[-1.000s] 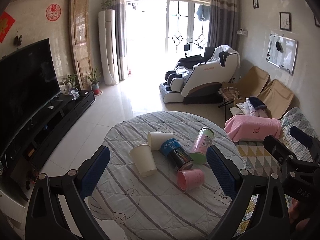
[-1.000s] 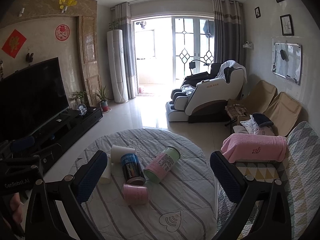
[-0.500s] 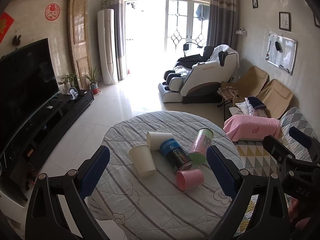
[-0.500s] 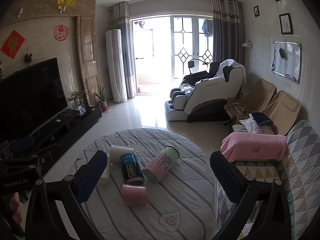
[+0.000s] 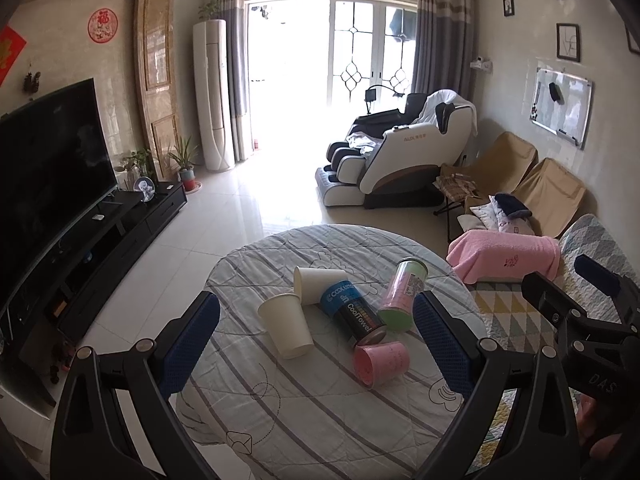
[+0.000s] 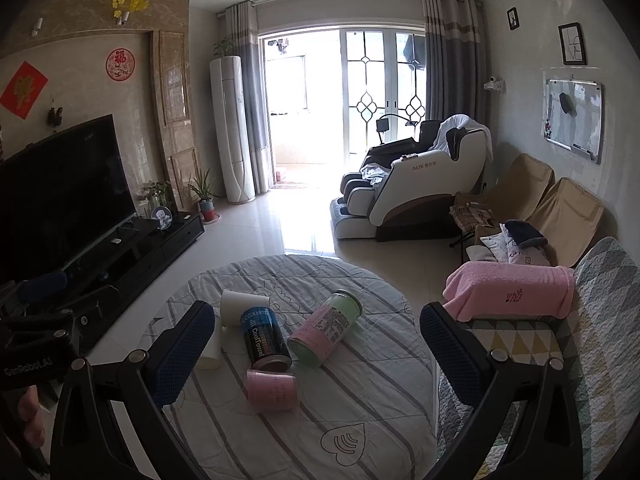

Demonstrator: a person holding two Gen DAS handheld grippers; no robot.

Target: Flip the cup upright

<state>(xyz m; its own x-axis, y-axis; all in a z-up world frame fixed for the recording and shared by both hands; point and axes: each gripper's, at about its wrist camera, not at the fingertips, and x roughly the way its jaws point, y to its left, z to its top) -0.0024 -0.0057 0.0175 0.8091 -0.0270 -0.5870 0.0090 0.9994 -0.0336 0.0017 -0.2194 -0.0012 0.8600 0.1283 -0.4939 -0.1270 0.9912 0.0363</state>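
Observation:
Several cups lie on their sides on a round table (image 5: 304, 408) with a striped cloth. A white paper cup (image 5: 286, 326) lies at the left, a second white cup (image 5: 316, 280) behind it, a blue-black CoolTowel can (image 5: 354, 314) in the middle, a pink-green can (image 5: 402, 296) at the right, and a small pink cup (image 5: 382, 364) nearest. The same cups show in the right wrist view: pink cup (image 6: 272, 390), blue-black can (image 6: 262, 338), pink-green can (image 6: 326, 330), white cup (image 6: 242, 306). My left gripper (image 5: 316, 348) and right gripper (image 6: 316, 352) are open, empty, held above the table's near side.
A sofa with a pink towel (image 5: 504, 256) stands right of the table (image 6: 360, 420). A TV (image 5: 52, 156) on a black stand is at the left. A massage chair (image 5: 404, 156) stands behind, by the balcony door.
Both grippers have drifted slightly; the cups look a little shifted in view. No cup has moved and both grippers stay open.

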